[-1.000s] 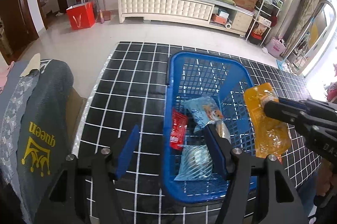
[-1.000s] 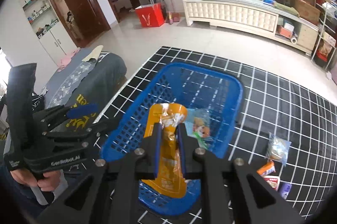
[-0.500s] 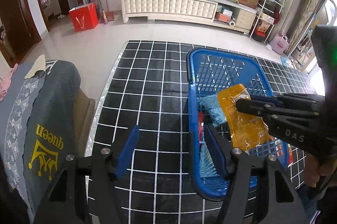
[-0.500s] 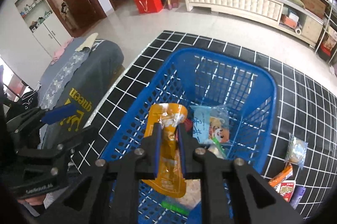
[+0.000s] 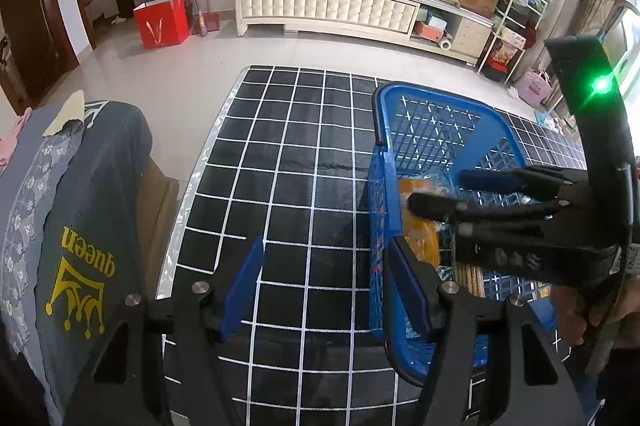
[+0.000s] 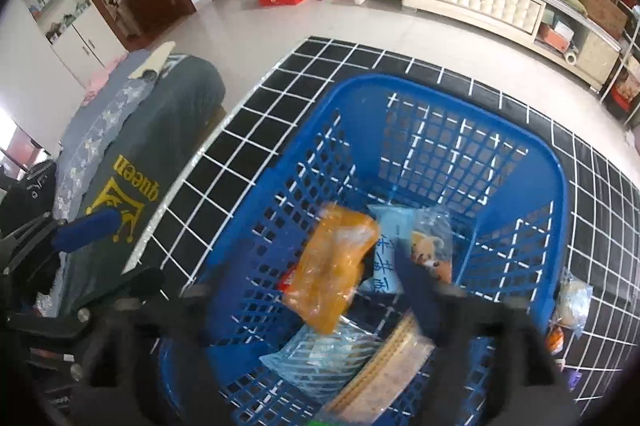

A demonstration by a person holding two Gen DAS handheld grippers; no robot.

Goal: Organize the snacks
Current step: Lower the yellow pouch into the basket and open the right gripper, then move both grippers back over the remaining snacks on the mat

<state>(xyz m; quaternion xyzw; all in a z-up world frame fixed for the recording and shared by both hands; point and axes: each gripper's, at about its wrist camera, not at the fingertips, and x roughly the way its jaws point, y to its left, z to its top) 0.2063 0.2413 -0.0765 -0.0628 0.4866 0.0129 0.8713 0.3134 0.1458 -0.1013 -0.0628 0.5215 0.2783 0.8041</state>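
Note:
A blue mesh basket (image 6: 400,81) stands on the black grid tablecloth (image 6: 304,65). An orange snack packet (image 6: 336,266) lies loose and tilted inside it, on top of other snacks. My right gripper (image 6: 326,282) hangs over the basket, open, with its blurred fingers on either side of the packet and apart from it. In the left wrist view, the right gripper (image 5: 460,191) reaches in over the basket (image 5: 440,93) from the right, above the orange packet (image 5: 420,238). My left gripper (image 5: 326,286) is open and empty, with its right finger at the basket's left wall.
The basket also holds a light blue packet (image 6: 384,258), a clear packet (image 6: 320,350) and a cracker pack (image 6: 392,362). More snacks (image 6: 572,302) lie on the cloth right of the basket. A chair draped in grey cloth (image 5: 80,226) stands at the table's left edge.
My right gripper has gone lower into the basket, opened and let go of the orange packet, which now lies inside. My left gripper has shifted left of the basket.

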